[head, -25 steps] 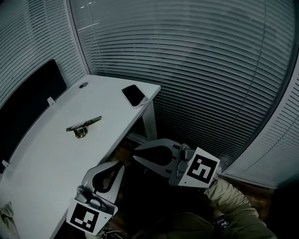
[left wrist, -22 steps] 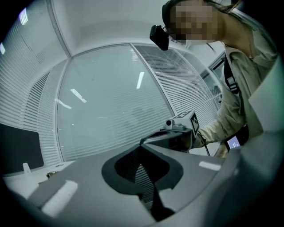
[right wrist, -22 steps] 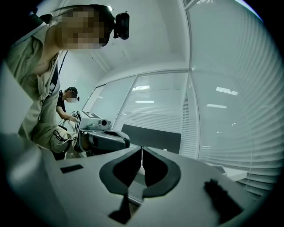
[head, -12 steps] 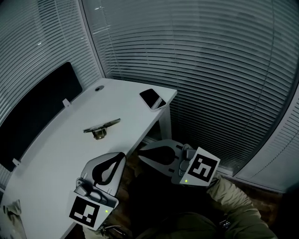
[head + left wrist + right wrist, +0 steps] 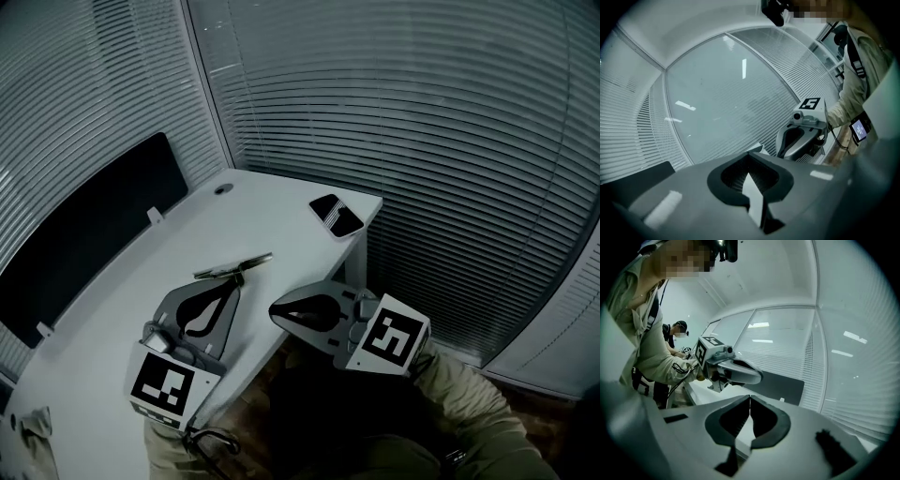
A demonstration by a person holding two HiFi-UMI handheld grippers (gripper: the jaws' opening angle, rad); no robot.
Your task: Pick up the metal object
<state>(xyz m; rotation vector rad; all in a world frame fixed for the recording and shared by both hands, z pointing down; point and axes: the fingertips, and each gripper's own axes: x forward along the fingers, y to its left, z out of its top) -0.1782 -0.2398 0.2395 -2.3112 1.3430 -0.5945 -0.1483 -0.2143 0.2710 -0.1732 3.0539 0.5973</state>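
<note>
The metal object (image 5: 233,269), a thin flat strip with a small round part under its middle, lay on the white desk (image 5: 112,309), near the front edge and well apart from the dark phone (image 5: 336,214) at the far corner. The left gripper (image 5: 234,282) hung over the desk with its tips just beside the near side of the strip; whether they touched it could not be told from the head view. Its own view showed the left gripper (image 5: 749,154) with both jaws pressed together and nothing between them. The right gripper (image 5: 274,310) was off the desk's front edge, pointing left toward the other one, and its own view showed the right gripper (image 5: 750,399) closed as well, tips meeting, holding nothing. Each gripper showed in the other's camera, side on. A dark panel (image 5: 84,234) stood along the desk's left side, and closed blinds (image 5: 422,141) covered the windows behind the desk.
</note>
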